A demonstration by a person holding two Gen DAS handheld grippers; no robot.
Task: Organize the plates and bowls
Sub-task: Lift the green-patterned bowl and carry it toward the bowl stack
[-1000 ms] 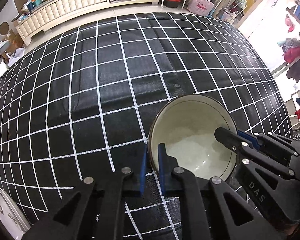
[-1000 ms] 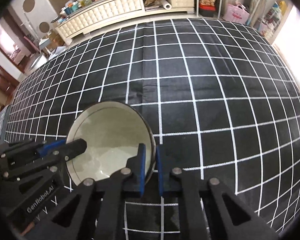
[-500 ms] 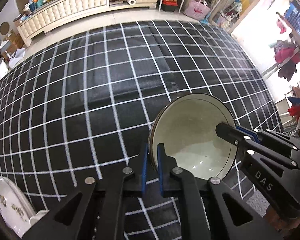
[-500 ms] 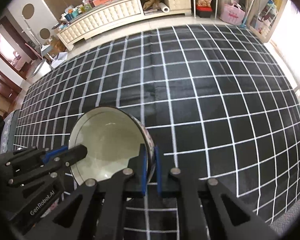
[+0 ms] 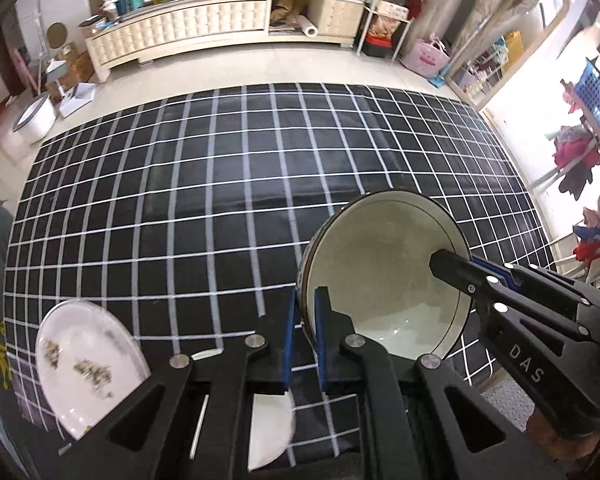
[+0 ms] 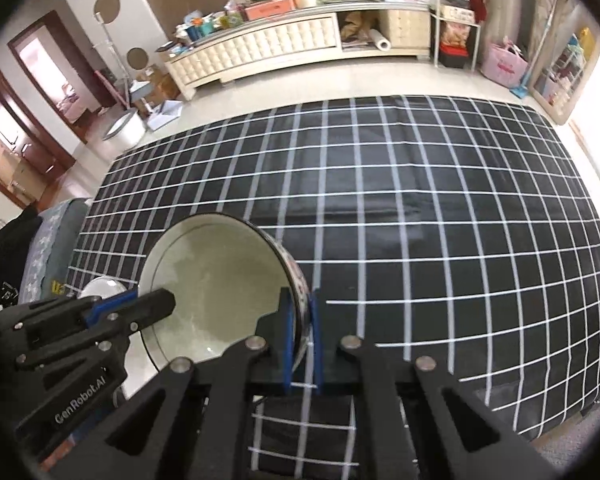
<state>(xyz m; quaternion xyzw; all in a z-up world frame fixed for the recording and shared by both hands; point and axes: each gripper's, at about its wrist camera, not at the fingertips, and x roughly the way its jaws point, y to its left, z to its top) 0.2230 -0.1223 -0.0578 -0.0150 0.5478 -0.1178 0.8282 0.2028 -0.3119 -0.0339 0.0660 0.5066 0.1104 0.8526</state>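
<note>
bowl: held in the air over the checked table, near plate
left gripper: fingers pinching bowl rim; reads "GenRobot.AI"
right gripper: fingers pinching opposite rim; reads "DAS"

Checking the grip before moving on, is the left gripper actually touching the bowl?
Touching. The left wrist view shows the left gripper with its blue pads clamped on either side of the bowl wall at the rim.

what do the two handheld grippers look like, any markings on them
Both are matte black linkage frames with triangular cut-outs, silver rivets and blue finger pads. The left gripper carries white "GenRobot.AI" lettering, the right gripper "DAS". No cables or sleeves show.
</note>
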